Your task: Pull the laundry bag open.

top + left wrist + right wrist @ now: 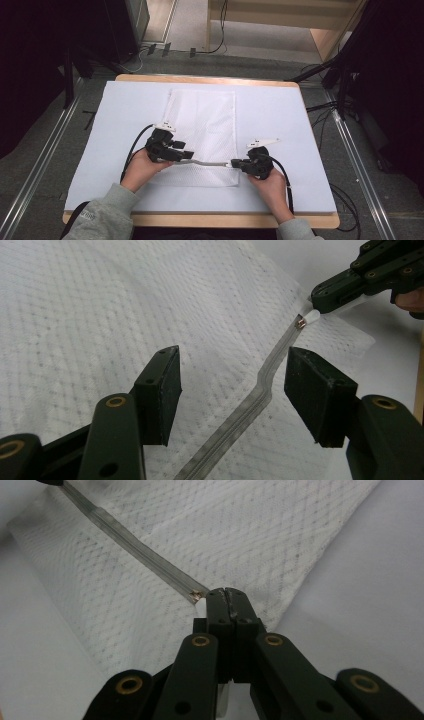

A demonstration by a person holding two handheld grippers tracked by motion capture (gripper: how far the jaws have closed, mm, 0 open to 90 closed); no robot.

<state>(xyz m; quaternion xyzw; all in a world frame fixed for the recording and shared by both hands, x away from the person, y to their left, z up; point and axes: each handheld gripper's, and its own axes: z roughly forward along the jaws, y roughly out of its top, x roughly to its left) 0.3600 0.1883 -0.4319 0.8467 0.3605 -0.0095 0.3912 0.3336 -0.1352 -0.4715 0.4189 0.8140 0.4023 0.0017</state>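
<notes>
A white mesh bag (205,135) is laid flat on the white table cover (280,115), its grey zipper strip (207,163) lifted near the front edge. The zipper's end tab (310,317) is clamped by the right gripper (234,163). The left gripper (187,154) is held unclenched, the strip passing between its jaws untouched.

white mesh laundry bag (205,125), rectangular, diamond-pattern netting, lying flat on the pale sheet over the table, long axis running away from the person. grey zipper strip (207,163) runs across the near end of the bag, lifted off the fabric and kinked midway (262,385). white zipper end tab with a small metal stop (306,320) sits at the bag's right near corner, pinched there (197,596).
</notes>
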